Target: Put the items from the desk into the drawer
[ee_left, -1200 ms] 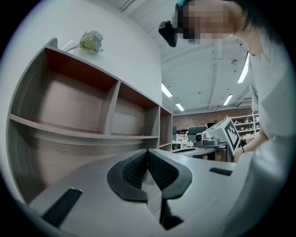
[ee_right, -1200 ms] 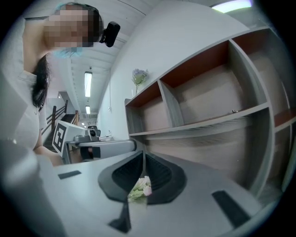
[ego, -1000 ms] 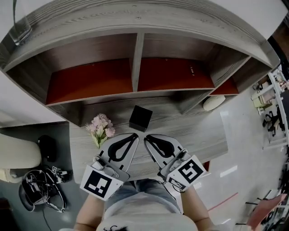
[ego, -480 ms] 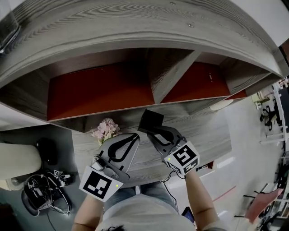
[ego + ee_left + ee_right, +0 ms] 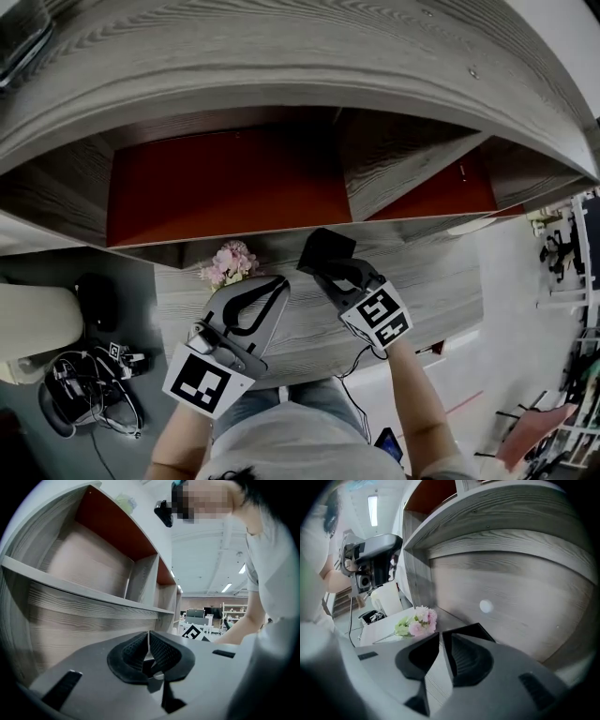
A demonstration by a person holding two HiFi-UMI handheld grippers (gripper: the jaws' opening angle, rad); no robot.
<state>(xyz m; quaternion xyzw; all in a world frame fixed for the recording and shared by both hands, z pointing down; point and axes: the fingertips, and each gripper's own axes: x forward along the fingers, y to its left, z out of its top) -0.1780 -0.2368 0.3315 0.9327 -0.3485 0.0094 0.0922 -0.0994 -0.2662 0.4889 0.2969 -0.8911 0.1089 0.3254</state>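
While the left tongs (image 5: 277,283) hang shut and empty over the tabletop (image 5: 300,339), the right tongs (image 5: 322,274), also closed on nothing, are just beside the black box (image 5: 325,249).

The small bunch of pink flowers (image 5: 230,262) lies on the grey wooden desk (image 5: 427,281), left of the black cube box (image 5: 325,249). Both sit under the big wooden shelf (image 5: 394,159). The right gripper (image 5: 326,274) is just before the box, with the left gripper (image 5: 277,283) to its left, near the flowers

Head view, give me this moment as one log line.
left gripper: shut, over desk | right gripper: shut, tips at black box | pink flowers: on desk
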